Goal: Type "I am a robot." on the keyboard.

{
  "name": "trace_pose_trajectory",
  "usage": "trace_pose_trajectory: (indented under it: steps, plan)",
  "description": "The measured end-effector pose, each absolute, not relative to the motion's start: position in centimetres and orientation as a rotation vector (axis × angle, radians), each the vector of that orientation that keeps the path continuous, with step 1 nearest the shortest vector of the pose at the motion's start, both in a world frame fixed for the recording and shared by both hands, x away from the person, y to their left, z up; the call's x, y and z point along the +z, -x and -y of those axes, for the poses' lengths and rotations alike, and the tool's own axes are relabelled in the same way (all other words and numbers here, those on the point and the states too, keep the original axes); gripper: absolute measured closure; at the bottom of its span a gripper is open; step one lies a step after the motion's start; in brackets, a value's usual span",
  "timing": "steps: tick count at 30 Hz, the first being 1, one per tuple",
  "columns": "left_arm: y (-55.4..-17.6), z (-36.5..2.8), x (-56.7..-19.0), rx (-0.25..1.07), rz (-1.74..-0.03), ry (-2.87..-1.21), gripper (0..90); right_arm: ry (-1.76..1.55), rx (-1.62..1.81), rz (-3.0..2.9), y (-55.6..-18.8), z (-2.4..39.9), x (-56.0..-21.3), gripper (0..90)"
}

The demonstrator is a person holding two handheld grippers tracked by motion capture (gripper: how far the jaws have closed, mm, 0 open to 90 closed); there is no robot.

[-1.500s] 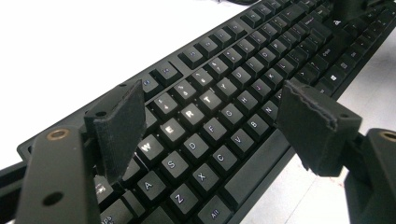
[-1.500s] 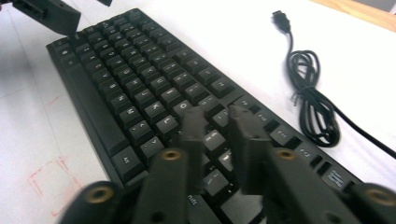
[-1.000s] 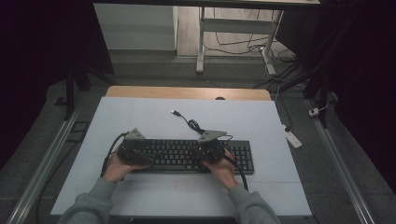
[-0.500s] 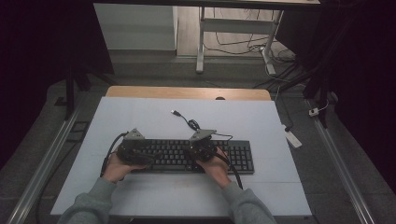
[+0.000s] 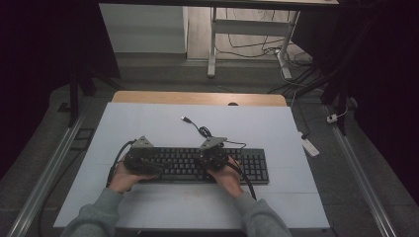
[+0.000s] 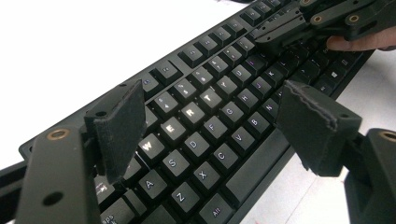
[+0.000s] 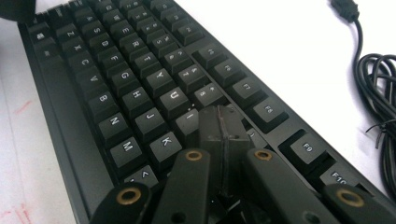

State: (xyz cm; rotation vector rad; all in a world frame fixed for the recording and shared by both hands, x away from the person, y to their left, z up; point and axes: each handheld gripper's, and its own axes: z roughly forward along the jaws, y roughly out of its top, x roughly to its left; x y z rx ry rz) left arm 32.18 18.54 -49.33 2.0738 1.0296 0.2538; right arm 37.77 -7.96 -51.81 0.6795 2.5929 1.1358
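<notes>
Dim floor and metal frame legs surround a pale desk (image 5: 276, 128) in the high view, and on its lower middle lies a black keyboard (image 5: 197, 165), long side across the frame, its cable (image 5: 200, 129) curling toward the upper centre of the desk and ending in a loose plug.

Both hands come up from the bottom edge in grey sleeves. The left gripper (image 5: 140, 159) sits over the keyboard's left end, and in the left gripper view its fingers (image 6: 119, 128) are spread wide, one hanging over the W and E keys at left, the other off the near edge by the space bar at right; nothing lies between them but keys. The right gripper (image 5: 213, 154) is over the middle of the board. In the right gripper view its fingers (image 7: 223, 126) are pressed flat together with nothing pinched, the joined tip sitting low among the keys just right of the K and below the U, apparently touching or pressing there.

My reading is that keys are being pressed with the closed tip. How much typing is done cannot be told, since no screen or text shows and the cable's plug lies unconnected; the left gripper has no key under a tip yet, so its part seems still to come.
</notes>
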Motion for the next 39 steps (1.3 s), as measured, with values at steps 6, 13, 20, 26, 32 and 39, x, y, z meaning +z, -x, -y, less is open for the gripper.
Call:
trace_pose_trajectory:
  steps: [6,13,20,26,32,39]
  plan:
    - [-32.2,-18.7,-49.3,0.256,-1.031,-2.068,24.3,-0.668,1.179,-2.563,-37.6,8.3,-51.2,89.5]
    - [-32.2,-18.8,-49.3,0.263,-1.036,-2.059,24.3,-0.686,1.249,-2.510,-36.9,10.2,-49.7,89.5]
    - [-32.2,-18.7,-49.3,0.274,-1.037,-2.057,24.5,-0.709,1.261,-2.484,-36.0,13.1,-49.3,79.9]
    - [-32.1,-18.6,-49.2,0.288,-1.040,-2.047,25.7,-0.742,1.256,-2.465,-35.1,15.6,-49.3,68.5]
    - [-32.2,-18.7,-49.2,0.296,-1.052,-2.032,27.8,-0.774,1.278,-2.432,-34.2,17.7,-49.5,62.0]
    - [-32.2,-18.7,-49.2,0.296,-1.060,-2.019,30.5,-0.780,1.287,-2.419,-33.5,19.1,-49.6,58.9]
